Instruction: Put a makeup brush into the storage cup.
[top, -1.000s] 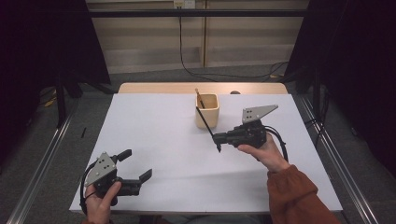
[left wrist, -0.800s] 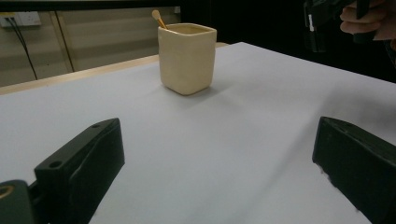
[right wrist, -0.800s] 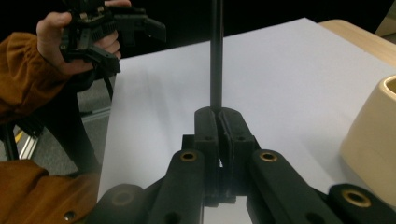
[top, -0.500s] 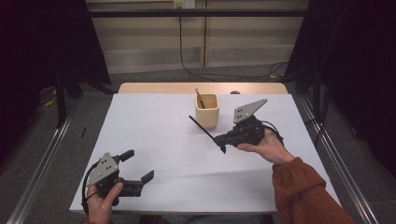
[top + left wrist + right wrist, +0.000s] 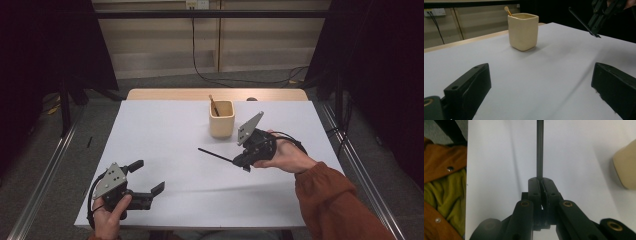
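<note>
My right gripper (image 5: 236, 161) hangs over the white sheet, just in front of the cream cup (image 5: 221, 120), and is shut on a thin black stick (image 5: 215, 155). The stick points left and a little away from me, above the sheet. In the right gripper view the stick (image 5: 539, 147) runs straight out from the closed jaw tips of the right gripper (image 5: 540, 181), with the cup (image 5: 625, 167) at the right edge. A wooden stick (image 5: 213, 105) stands in the cup. My left gripper (image 5: 147, 176) rests open at the near left corner, empty; its view faces the cup (image 5: 523, 31).
The white sheet (image 5: 165, 130) covers the table, with a strip of bare wood (image 5: 175, 94) at the far edge. Metal rails (image 5: 45, 165) run along the floor on both sides. Cables (image 5: 240, 80) lie on the floor behind the table.
The right gripper has swung the black stick from pointing up toward the cup to pointing left and lower, and the hand has drawn slightly nearer me. The left gripper has not moved.
</note>
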